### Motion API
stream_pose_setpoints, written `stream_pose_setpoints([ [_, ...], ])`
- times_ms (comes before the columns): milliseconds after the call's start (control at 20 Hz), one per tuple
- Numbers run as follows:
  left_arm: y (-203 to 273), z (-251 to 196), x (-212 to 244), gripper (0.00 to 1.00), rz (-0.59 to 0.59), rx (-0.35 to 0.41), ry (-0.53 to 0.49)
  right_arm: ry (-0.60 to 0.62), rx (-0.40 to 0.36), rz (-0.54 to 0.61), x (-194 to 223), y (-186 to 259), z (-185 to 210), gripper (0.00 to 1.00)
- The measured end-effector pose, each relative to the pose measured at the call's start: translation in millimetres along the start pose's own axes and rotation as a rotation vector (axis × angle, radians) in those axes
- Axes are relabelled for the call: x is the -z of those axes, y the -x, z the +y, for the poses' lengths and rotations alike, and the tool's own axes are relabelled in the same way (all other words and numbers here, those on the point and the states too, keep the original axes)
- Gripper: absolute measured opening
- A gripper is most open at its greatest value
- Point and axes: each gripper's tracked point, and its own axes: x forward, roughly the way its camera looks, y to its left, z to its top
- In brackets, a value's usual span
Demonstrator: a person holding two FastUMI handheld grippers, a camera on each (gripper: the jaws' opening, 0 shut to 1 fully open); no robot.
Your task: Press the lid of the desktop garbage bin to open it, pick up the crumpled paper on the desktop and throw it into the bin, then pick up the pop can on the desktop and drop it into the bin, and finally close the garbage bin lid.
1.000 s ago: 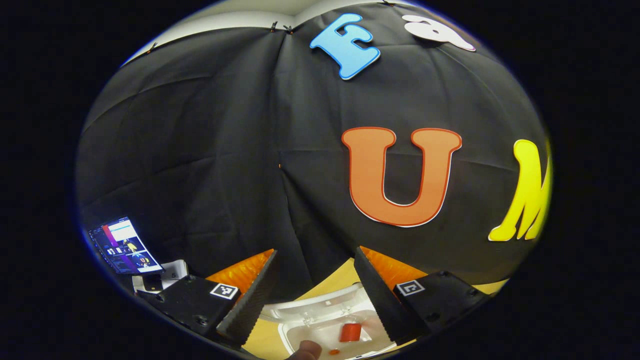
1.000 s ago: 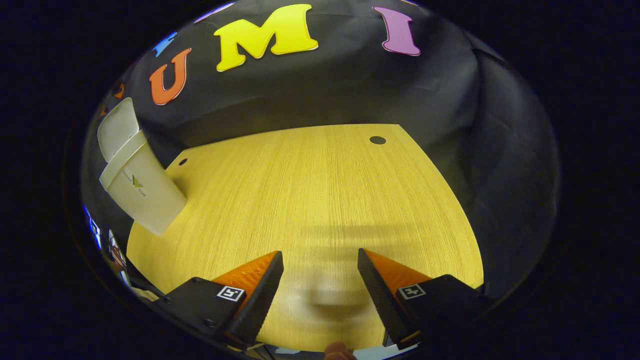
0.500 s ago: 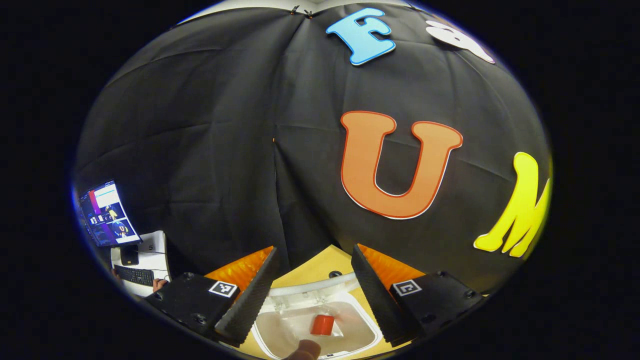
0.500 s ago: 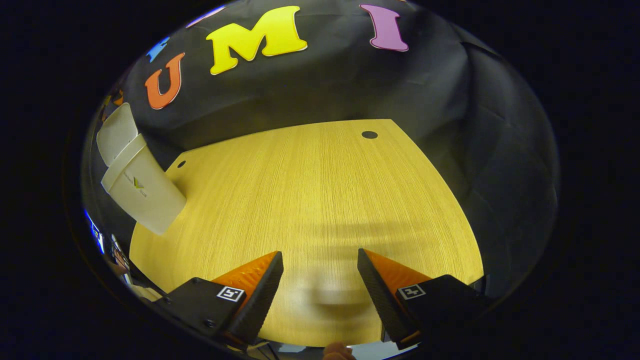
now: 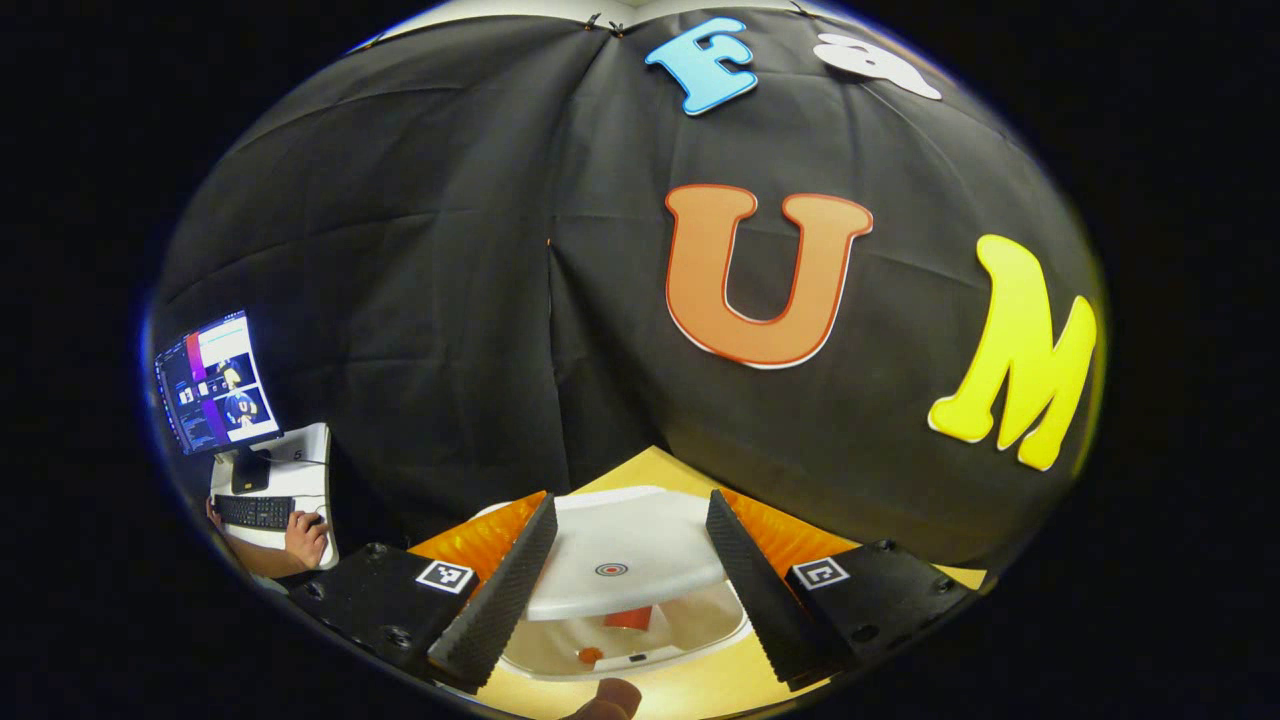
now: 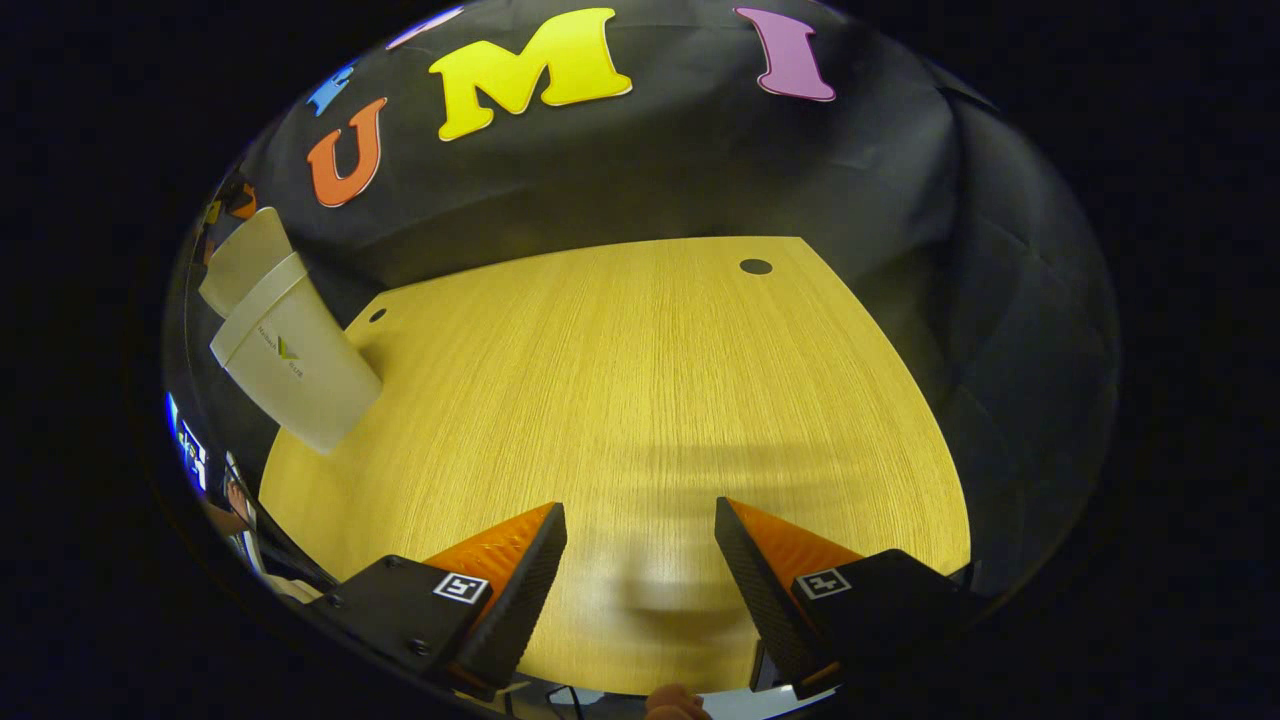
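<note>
In the left gripper view, the left hand-held gripper (image 5: pixel 620 575) has its fingers spread apart with nothing between them, held just above the bin (image 5: pixel 640 640). The white lid (image 5: pixel 620 545) lies between and just beyond the fingertips, tilted partway over the opening, with a small round target mark at its middle. Under the lid's near edge, inside the bin, a bit of the red can (image 5: pixel 628 618) shows; the paper cannot be made out. A fingertip (image 5: pixel 608 700) of the person's hand sits at the very bottom, below the bin. Far off to the lower left stand a monitor (image 5: pixel 212 385) and a keyboard (image 5: pixel 255 511) with another person's hand (image 5: pixel 305 535) beside it. In the right gripper view, the right hand-held gripper (image 6: pixel 640 570) also has its fingers apart and grips nothing, hanging over the bare yellow desk (image 6: pixel 640 400). Far to its upper left the bin (image 6: pixel 295 375) stands on the desk near the edge, its lid (image 6: pixel 240 255) tipped up.
</note>
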Motion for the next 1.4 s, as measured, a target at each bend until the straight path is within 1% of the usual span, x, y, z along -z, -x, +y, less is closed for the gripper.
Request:
stream_pose_setpoints([
  [100,-5,3,26,0.99,0.018,-0.008,-0.014,0.008,-0.011,0.007,3,-2,-1,0.94],
  [200,-6,1,47,1.00,0.030,-0.001,-0.003,0.024,-0.016,0.014,8,-4,-3,0.95],
  [250,-8,2,53,1.00,0.031,-0.003,-0.003,0.030,-0.021,0.017,8,-4,-3,0.95],
  [400,-10,0,64,1.00,0.023,-0.026,-0.048,0.034,-0.036,0.016,10,-6,-3,0.95],
  [550,-8,-3,80,0.99,0.032,-0.053,-0.037,0.031,-0.051,0.023,14,-8,-3,0.95],
  [600,-8,0,76,1.00,-0.001,-0.058,-0.042,0.030,-0.054,0.023,15,-10,-3,0.95],
  [650,-8,2,79,0.99,0.000,-0.069,-0.041,0.029,-0.058,0.022,16,-11,-3,0.95],
  [800,-9,3,79,1.00,-0.059,-0.093,-0.061,0.008,-0.068,0.040,27,-15,-7,0.95],
  [1000,-12,5,83,1.00,-0.210,-0.120,-0.061,-0.013,-0.076,0.083,47,-21,-11,0.95],
  [1050,-8,3,82,1.00,-0.250,-0.126,-0.079,-0.009,-0.077,0.089,50,-22,-12,0.95],
  [1200,-7,-2,84,1.00,-0.358,-0.116,-0.051,0.031,-0.078,0.104,56,-22,-15,0.95],
  [1250,-7,0,80,1.00,-0.370,-0.119,-0.065,0.045,-0.079,0.106,57,-22,-16,0.95],
  [1300,-6,1,82,1.00,-0.371,-0.116,-0.054,0.055,-0.080,0.106,57,-22,-17,0.95],
  [1400,-4,0,79,1.00,-0.378,-0.118,-0.065,0.058,-0.081,0.105,56,-22,-17,0.95],
])
